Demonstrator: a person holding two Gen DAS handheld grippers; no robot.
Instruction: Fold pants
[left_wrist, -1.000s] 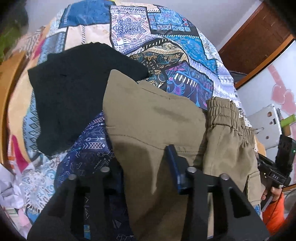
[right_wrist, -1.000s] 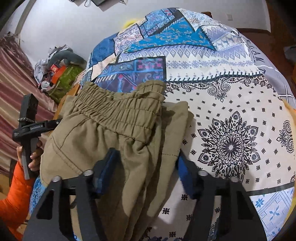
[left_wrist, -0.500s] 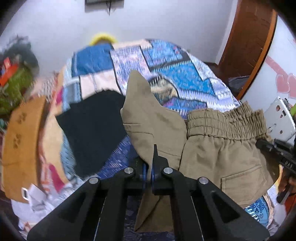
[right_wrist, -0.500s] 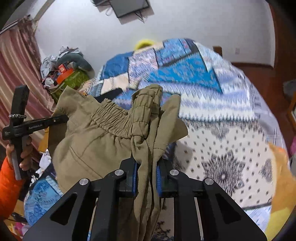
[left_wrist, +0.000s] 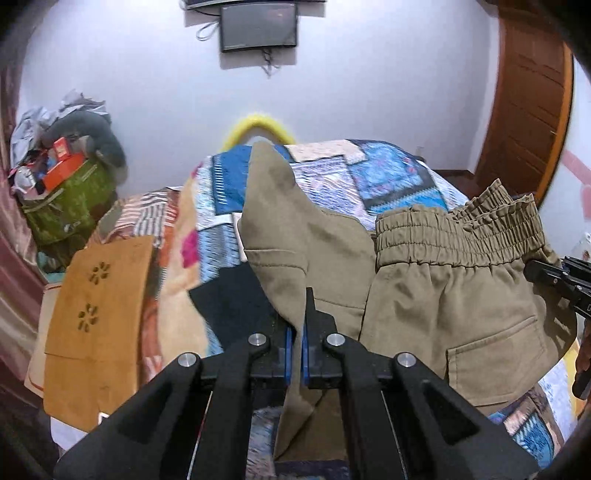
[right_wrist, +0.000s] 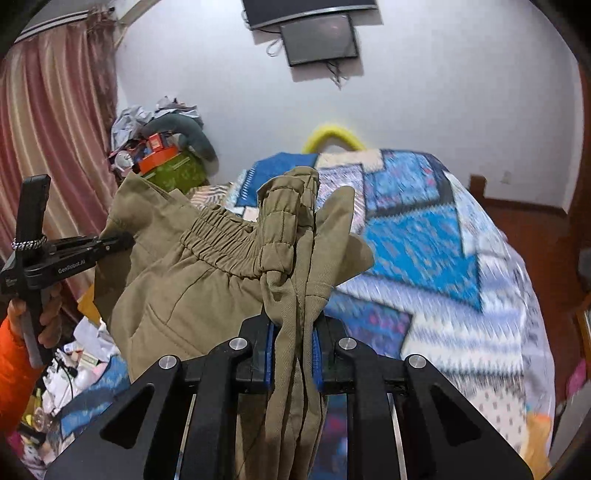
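Observation:
Khaki pants (left_wrist: 454, 295) with an elastic waistband hang folded between my two grippers, lifted above the patchwork bedspread (left_wrist: 388, 177). My left gripper (left_wrist: 294, 343) is shut on a thin edge of the pants fabric. My right gripper (right_wrist: 293, 350) is shut on a thick bunch of the pants (right_wrist: 192, 280) at the waistband end. The other gripper shows at the right edge of the left wrist view (left_wrist: 557, 280), and at the left of the right wrist view (right_wrist: 74, 251), held by a hand in an orange sleeve.
A black garment (left_wrist: 236, 302) lies on the bed below the pants. An orange-brown panel (left_wrist: 99, 317) stands at the bed's left side. A green bag with clutter (left_wrist: 62, 199) sits by the wall. A wooden door (left_wrist: 532, 92) is at the right.
Both grippers closed on the pants and lifted them off the bed. The views tilted up from the bedspread to the far wall.

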